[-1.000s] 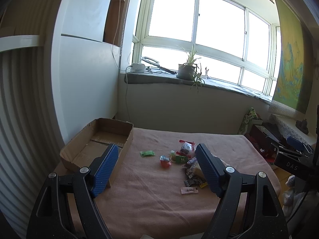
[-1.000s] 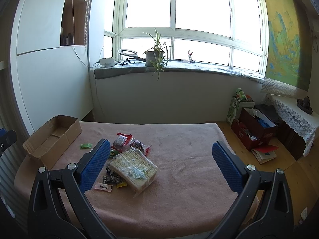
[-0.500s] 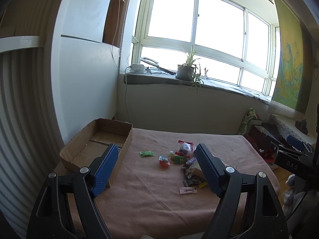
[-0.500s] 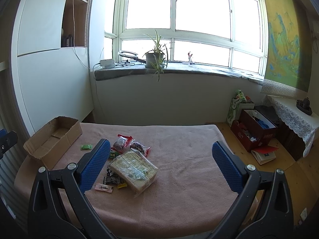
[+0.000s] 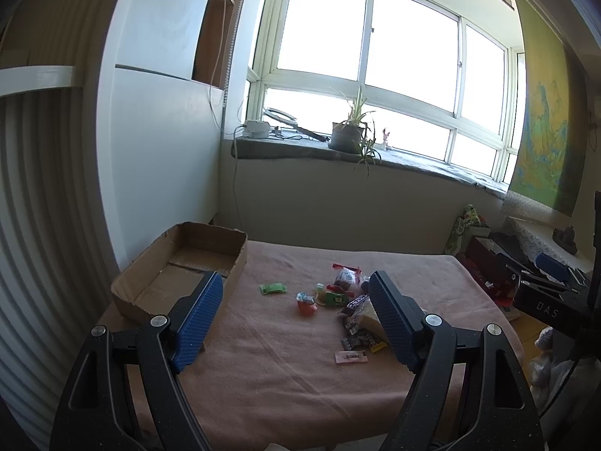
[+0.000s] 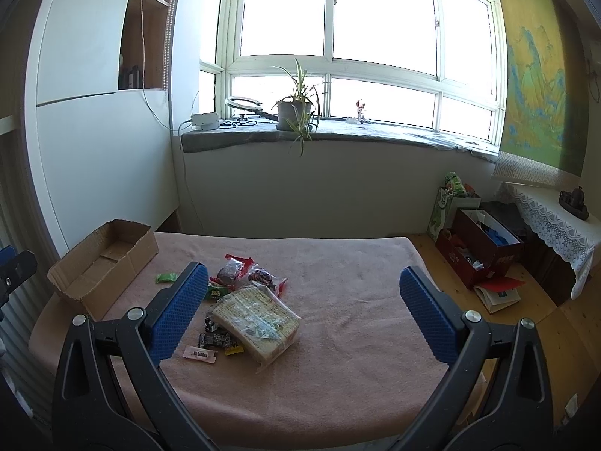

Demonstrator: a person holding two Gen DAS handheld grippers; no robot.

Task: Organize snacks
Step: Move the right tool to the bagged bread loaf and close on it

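A pile of snacks lies on the pink-covered table (image 6: 338, 338): a large clear bag of crackers (image 6: 257, 321), a green packet (image 5: 273, 288), an orange cup (image 5: 306, 301), a pink sachet (image 6: 200, 353) and several small wrapped sweets (image 5: 347, 278). An empty cardboard box (image 5: 180, 267) sits at the table's left; it also shows in the right wrist view (image 6: 101, 263). My left gripper (image 5: 296, 319) is open and empty, held above the table's near side. My right gripper (image 6: 304, 319) is open and empty, above the table right of the pile.
A window sill with a potted plant (image 6: 296, 112) runs along the back wall. Red boxes and bags (image 6: 480, 248) stand on the wooden floor right of the table. A white cabinet (image 5: 157, 150) rises behind the cardboard box. A lace-covered shelf (image 6: 556, 221) is at far right.
Both grippers have drifted slightly back from the table; the view shifts a little. Nothing was picked up or moved on the table.
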